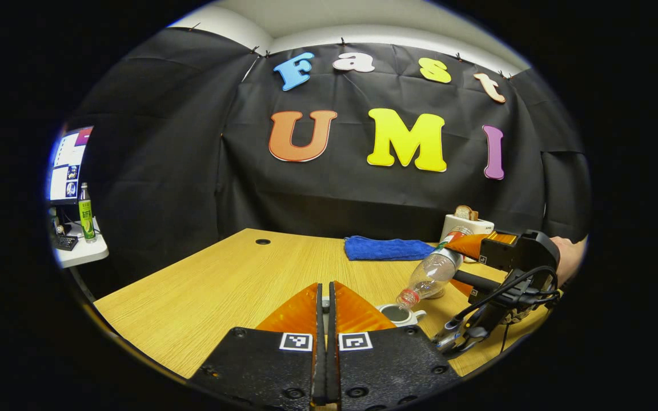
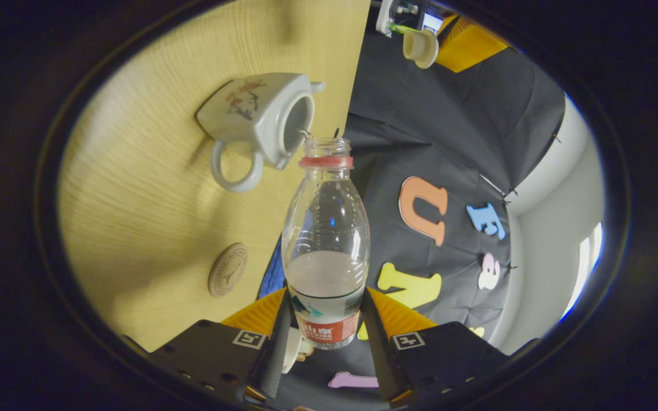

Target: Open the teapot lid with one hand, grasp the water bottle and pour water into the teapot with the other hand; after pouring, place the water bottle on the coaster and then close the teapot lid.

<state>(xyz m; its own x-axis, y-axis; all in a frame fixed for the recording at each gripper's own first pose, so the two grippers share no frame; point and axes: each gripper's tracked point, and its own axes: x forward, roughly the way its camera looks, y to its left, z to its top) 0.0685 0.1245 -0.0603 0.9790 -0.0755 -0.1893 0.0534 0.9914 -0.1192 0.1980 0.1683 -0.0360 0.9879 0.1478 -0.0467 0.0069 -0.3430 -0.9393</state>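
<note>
The clear plastic water bottle with a red neck ring (image 2: 327, 240) stands in the middle of the right gripper view, its labelled base clamped between the two fingers of the right gripper (image 2: 325, 334), which presses on it from both sides. Its open mouth points at the open top of the white ceramic teapot with a painted branch (image 2: 260, 117), upper left of centre in that view; the neck sits just beside the teapot's rim, so this reads as the pour. The bottle is tipped so water can run to the neck. In the left gripper view the same bottle (image 1: 433, 273) slants down, right of centre, toward the teapot (image 1: 401, 313), which stands lidless on the light wooden table (image 1: 209, 285).

The left gripper (image 1: 325, 297), at the bottom centre of its view, has its fingers drawn almost together; a pale sliver shows in the slit, so I cannot tell whether it holds the lid. A small white lid-like piece (image 2: 420, 47) appears at the top of the right gripper view, probably kept clear of the stream.

The round wooden coaster (image 2: 228, 269) lies lower left, awaiting the bottle. A folded blue cloth (image 1: 387, 249) lies farther back on the table.
</note>
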